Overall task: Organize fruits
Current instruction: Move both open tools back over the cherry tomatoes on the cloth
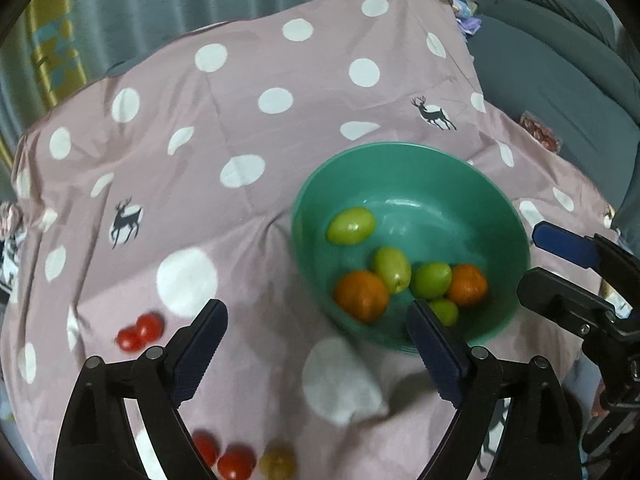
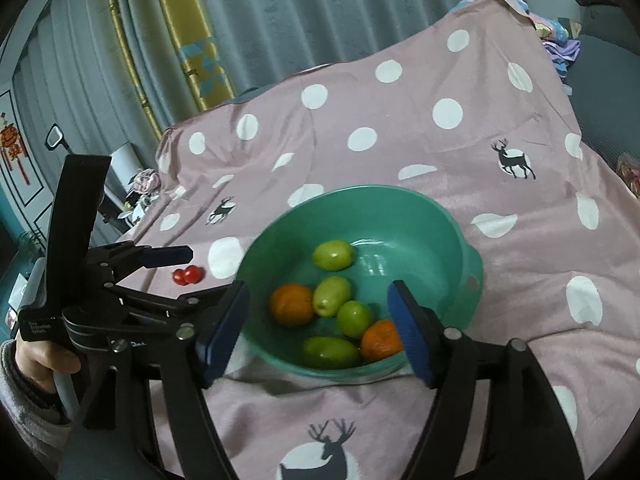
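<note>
A green bowl [image 1: 404, 152] [image 2: 460, 236] sits on the pink dotted cloth and holds several green fruits [image 1: 351, 225] [image 2: 332, 255] and two oranges [image 1: 361, 295] [image 2: 291, 305]. Two red tomatoes [image 1: 140, 331] [image 2: 187, 275] lie on the cloth left of the bowl. Two more tomatoes [image 1: 236, 462] and a yellowish fruit [image 1: 277, 459] lie near the front edge. My left gripper [image 1: 316, 356] is open and empty, above the cloth just left of the bowl. My right gripper [image 2: 320, 328] is open and empty, over the bowl's near side.
The cloth covers a table with drops at its edges. Grey curtains hang behind. A grey sofa [image 1: 560, 60] stands at the right. The left gripper also shows in the right wrist view [image 2: 168, 256], close beside the right one.
</note>
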A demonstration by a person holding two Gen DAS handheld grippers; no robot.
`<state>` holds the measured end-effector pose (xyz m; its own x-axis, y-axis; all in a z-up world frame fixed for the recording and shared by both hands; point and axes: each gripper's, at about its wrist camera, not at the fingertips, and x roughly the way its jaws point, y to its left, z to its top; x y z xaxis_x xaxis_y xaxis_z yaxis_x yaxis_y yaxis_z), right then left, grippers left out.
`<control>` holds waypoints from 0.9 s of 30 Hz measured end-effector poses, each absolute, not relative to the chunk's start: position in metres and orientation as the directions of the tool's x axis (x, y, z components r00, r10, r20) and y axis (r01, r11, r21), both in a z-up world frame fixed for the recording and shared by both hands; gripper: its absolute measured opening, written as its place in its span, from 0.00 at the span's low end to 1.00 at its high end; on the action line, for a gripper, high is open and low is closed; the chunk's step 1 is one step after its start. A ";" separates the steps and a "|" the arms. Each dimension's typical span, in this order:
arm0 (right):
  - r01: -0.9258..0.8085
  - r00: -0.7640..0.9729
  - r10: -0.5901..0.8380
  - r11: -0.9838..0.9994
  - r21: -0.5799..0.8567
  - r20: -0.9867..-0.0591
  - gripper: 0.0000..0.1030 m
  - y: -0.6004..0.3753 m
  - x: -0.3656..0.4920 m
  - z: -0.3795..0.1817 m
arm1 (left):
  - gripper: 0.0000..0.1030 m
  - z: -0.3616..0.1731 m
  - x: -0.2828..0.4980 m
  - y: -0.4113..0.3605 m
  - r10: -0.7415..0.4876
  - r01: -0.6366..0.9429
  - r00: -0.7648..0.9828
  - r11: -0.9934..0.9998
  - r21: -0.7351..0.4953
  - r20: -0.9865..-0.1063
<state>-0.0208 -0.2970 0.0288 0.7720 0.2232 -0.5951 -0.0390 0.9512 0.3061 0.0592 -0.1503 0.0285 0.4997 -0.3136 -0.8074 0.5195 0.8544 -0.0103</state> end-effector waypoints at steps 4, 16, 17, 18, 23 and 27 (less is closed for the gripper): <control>-0.076 0.768 0.259 0.945 0.319 -0.585 0.76 -0.287 -0.027 0.034 | 0.90 0.037 0.048 -0.123 -0.326 0.471 0.531 0.881 -0.048 -0.782; -0.178 0.765 0.351 0.921 0.346 -0.540 0.85 -0.258 -0.042 0.049 | 0.99 0.068 0.025 0.001 -0.410 0.200 0.646 0.905 -0.375 -0.644; -0.188 0.760 0.359 0.920 0.345 -0.542 0.86 -0.255 -0.042 0.050 | 0.99 0.067 0.024 0.012 -0.402 0.170 0.658 0.903 -0.395 -0.636; -0.196 0.757 0.364 0.919 0.343 -0.543 0.86 -0.251 -0.043 0.051 | 0.99 0.065 0.021 0.023 -0.411 0.146 0.669 0.890 -0.432 -0.620; -0.234 0.733 0.385 0.917 0.323 -0.560 0.88 -0.236 -0.045 0.050 | 0.99 0.062 0.008 0.063 -0.466 0.114 0.718 0.811 -0.574 -0.517; -0.260 0.713 0.403 0.912 0.318 -0.574 0.88 -0.225 -0.044 0.047 | 0.99 0.064 -0.007 0.077 -0.470 0.139 0.752 0.798 -0.587 -0.462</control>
